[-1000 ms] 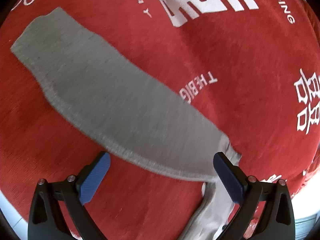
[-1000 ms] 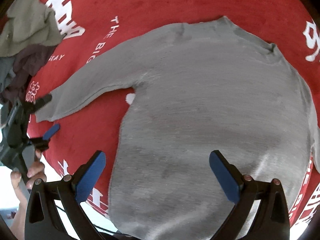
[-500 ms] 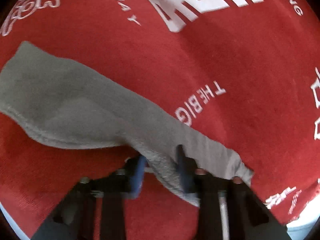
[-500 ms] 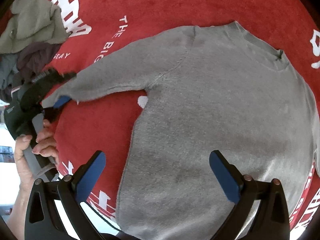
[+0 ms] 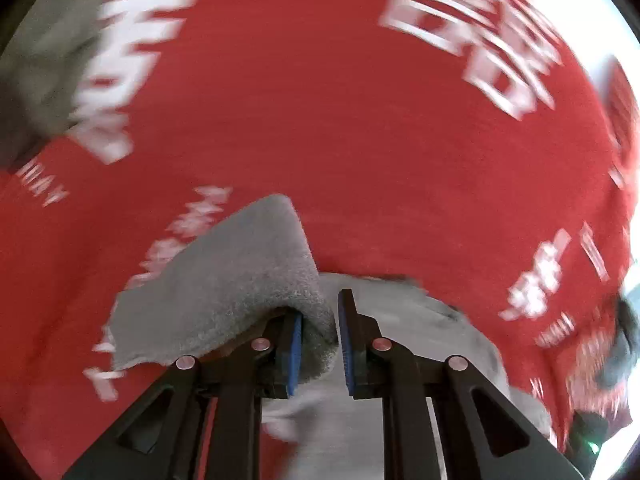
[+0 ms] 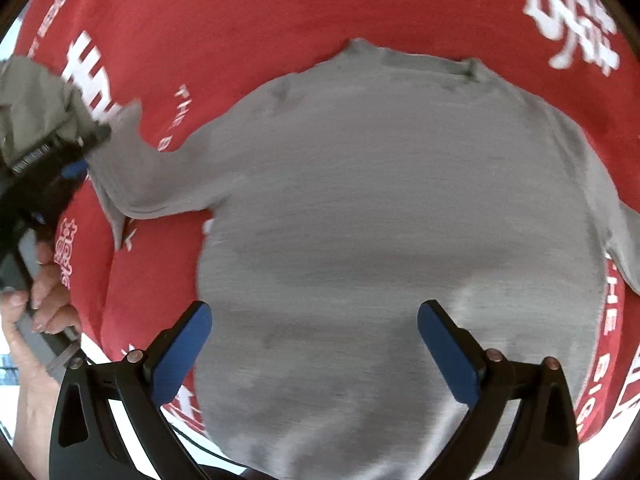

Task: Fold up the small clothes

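A grey sweater [image 6: 400, 216] lies flat on a red printed cloth [image 6: 248, 12], neck away from me. My left gripper [image 5: 318, 340] is shut on the end of the sweater's left sleeve [image 5: 240, 284] and holds it lifted and bunched over the cloth. In the right wrist view the left gripper [image 6: 76, 160] shows at the far left with the sleeve [image 6: 132, 168] raised and folded. My right gripper [image 6: 312, 352] is open and empty above the sweater's lower body.
A pile of olive and dark clothes [image 6: 32, 96] lies at the far left of the red cloth, also seen blurred in the left wrist view [image 5: 44, 56]. The cloth's edge and white floor [image 6: 120, 400] show at the lower left.
My left gripper closed on the sleeve end and has lifted it, swinging it toward the sweater's body. The right gripper stays open over the sweater and has shifted slightly.
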Available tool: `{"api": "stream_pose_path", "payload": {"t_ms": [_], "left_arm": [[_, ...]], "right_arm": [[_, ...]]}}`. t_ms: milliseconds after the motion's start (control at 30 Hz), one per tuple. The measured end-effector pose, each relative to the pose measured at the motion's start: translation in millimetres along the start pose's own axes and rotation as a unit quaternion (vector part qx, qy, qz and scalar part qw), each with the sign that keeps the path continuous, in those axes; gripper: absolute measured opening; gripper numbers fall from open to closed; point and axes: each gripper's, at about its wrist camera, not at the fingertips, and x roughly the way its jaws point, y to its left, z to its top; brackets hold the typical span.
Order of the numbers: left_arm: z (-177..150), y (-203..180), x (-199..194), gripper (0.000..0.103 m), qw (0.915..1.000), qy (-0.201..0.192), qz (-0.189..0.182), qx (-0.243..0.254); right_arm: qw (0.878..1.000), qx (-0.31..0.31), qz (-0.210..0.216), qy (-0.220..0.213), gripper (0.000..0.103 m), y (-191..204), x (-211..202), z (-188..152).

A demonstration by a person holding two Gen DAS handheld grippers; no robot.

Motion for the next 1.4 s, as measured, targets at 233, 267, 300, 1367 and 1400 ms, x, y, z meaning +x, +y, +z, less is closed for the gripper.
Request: {"api": "stream_pose_path", "payload": {"t_ms": [233, 267, 300, 1367, 1400], "left_arm": [[-56.3, -139.1, 71.8, 0.018, 0.9873, 0.089, -0.067, 0.113], [-68.0, -149.4, 83.5, 0.018, 0.9846, 0.103, -0.066, 0.125], [-79.0, -158.4, 95.6, 0.018, 0.9819, 0.117, -0.059, 0.137], [-77.2, 17.3, 76.6, 0.096, 0.9614, 0.17, 0.211, 0.049], [-77.5, 17.2, 76.0, 0.096, 0.962, 0.17, 0.208, 0.047]], "right_arm": [[0.996, 0.079, -0.013, -0.028, 0.103, -88.6, -25.0, 3.5], [0.995, 0.091, -0.016, -0.029, 0.103, -104.5, -27.1, 0.9], [0.994, 0.104, -0.022, -0.029, 0.103, -119.8, -27.5, -1.9], [0.961, -0.266, -0.08, 0.007, 0.089, 78.0, 112.0, 119.8], [0.963, -0.257, -0.084, 0.018, 0.08, 75.6, 120.1, 124.0]]}}
